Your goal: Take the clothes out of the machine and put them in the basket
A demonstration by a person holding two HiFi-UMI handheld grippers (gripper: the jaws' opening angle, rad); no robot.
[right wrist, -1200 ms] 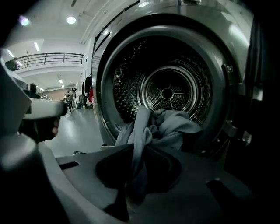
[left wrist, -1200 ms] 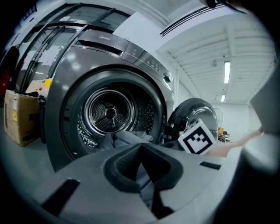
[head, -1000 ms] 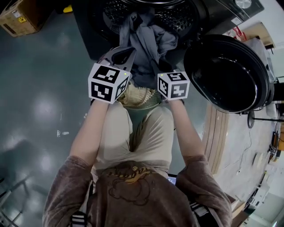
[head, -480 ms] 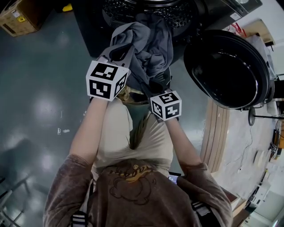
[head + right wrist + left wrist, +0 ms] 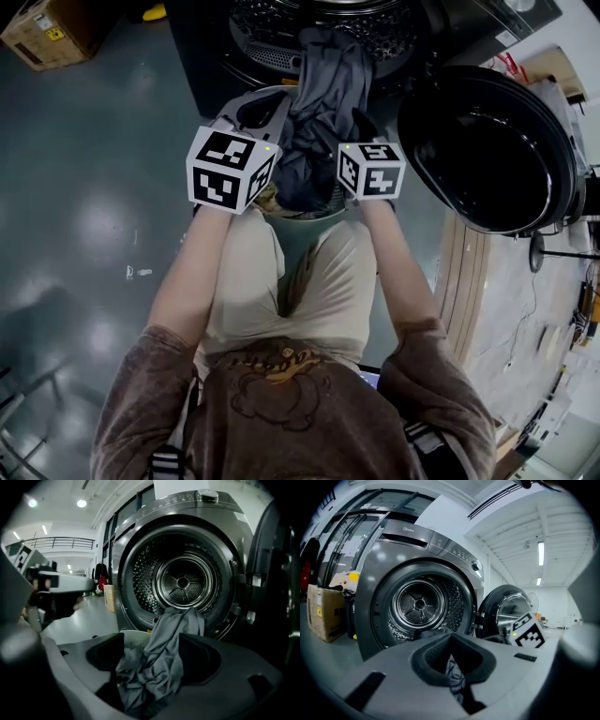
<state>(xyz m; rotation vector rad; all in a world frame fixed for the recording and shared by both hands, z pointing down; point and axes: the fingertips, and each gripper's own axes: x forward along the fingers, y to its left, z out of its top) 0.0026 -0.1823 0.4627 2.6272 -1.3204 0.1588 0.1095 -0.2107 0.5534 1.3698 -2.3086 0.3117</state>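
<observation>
A grey garment [image 5: 328,84] hangs from the mouth of the washing machine drum [image 5: 319,23] down toward the basket [image 5: 309,214] under my hands. My right gripper [image 5: 345,131] is at the garment's right side. In the right gripper view the garment [image 5: 164,663] lies loose between the jaws of the right gripper [image 5: 152,641]; they have just been opening and now stand wide apart. My left gripper [image 5: 279,101] is at the garment's left, pointing at the drum [image 5: 419,604]. The tips of the left gripper [image 5: 450,637] meet; a scrap of cloth shows in the hollow behind them.
The round machine door [image 5: 483,150] stands swung open at the right, close to my right arm. A cardboard box [image 5: 52,33] sits on the grey floor at the far left. The basket's pale rim [image 5: 136,634] shows just below the drum opening.
My right gripper has risen from low over the basket back toward the drum and opened its jaws. The garment now hangs straighter from the drum lip. The left gripper has stayed put.
</observation>
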